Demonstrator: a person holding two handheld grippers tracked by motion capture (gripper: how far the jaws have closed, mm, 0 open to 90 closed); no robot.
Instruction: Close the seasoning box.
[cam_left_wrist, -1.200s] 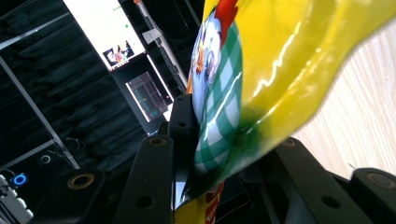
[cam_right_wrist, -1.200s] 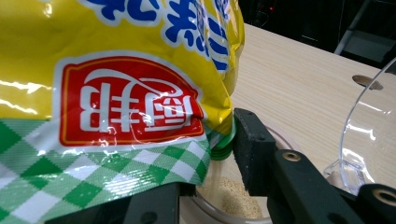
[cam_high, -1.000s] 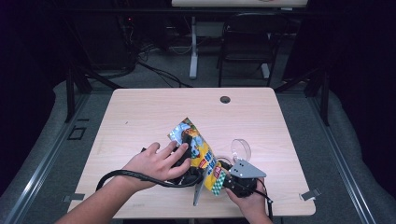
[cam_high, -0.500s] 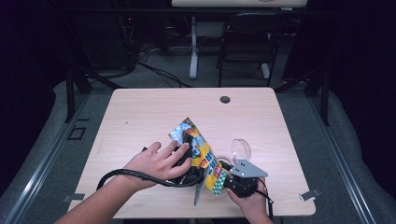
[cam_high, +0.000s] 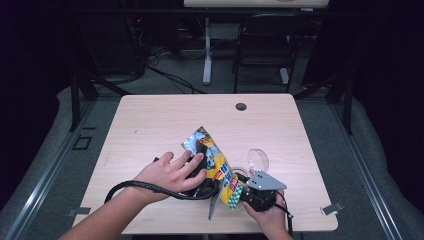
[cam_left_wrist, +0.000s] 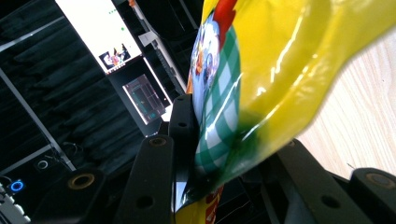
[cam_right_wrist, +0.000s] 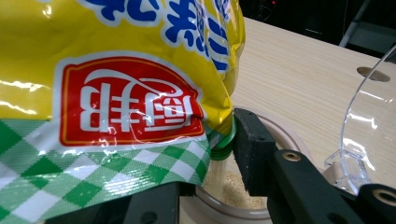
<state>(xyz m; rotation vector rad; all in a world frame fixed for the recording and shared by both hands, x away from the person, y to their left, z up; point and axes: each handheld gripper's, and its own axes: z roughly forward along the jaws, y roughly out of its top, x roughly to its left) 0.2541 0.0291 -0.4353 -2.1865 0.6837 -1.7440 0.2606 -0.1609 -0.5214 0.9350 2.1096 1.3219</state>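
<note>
A yellow snack-style bag (cam_high: 212, 155) with a green check edge is held tilted over the front of the table (cam_high: 150, 130). My left gripper (cam_high: 204, 172), under the left hand, is shut on the bag (cam_left_wrist: 261, 70), with the film pinched between its jaws (cam_left_wrist: 229, 135). My right gripper (cam_high: 241, 192) is shut on the bag's lower end (cam_right_wrist: 116, 70) beside a green spout (cam_right_wrist: 224, 140). Pale powder runs from the spout into a round beige jar (cam_right_wrist: 233, 198). The jar's clear hinged lid (cam_high: 257, 159) (cam_right_wrist: 369, 116) stands open. The bag hides the right gripper's left jaw.
A dark round hole (cam_high: 241, 106) sits near the table's far edge. A black cable (cam_high: 145, 186) loops over the left wrist. Beyond the table stand a chair (cam_high: 265, 45) and a desk leg (cam_high: 207, 50) on the dark floor.
</note>
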